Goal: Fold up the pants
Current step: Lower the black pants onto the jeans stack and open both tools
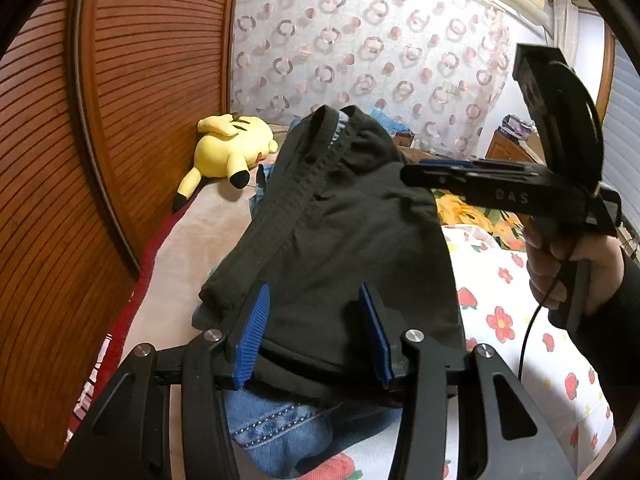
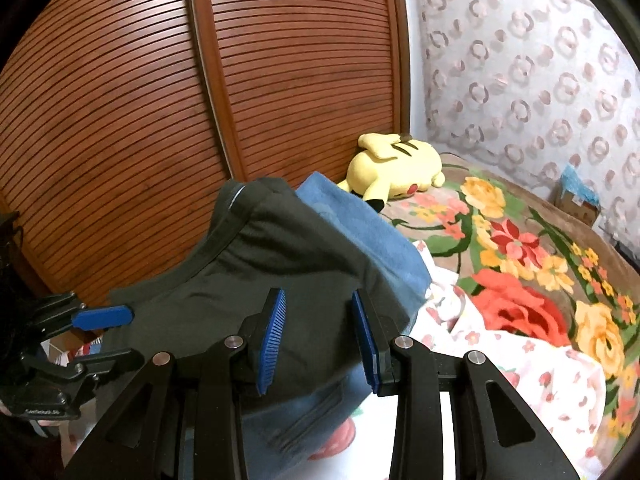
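The black pants (image 1: 352,232) hang bunched and folded between both grippers above the bed, with the waistband (image 1: 304,168) turned towards the far end. My left gripper (image 1: 314,332) is shut on a thick fold at the near edge, with cloth filling the gap between its blue pads (image 1: 252,332). At the right, my right gripper (image 1: 408,174) pinches the other edge, with a person's hand (image 1: 560,264) on its handle. In the right wrist view the black pants (image 2: 256,264) sit between the right gripper (image 2: 320,336) pads, and the left gripper (image 2: 132,334) clamps the cloth at the left.
Blue jeans (image 1: 280,432) lie under the black pants, with more blue cloth (image 2: 360,220) behind them. A yellow plush toy (image 1: 232,148) rests by the slatted wooden wardrobe door (image 2: 240,80). A floral blanket (image 2: 520,280) and a strawberry sheet (image 1: 520,320) cover the bed. A cardboard box (image 2: 576,200) stands by the curtain.
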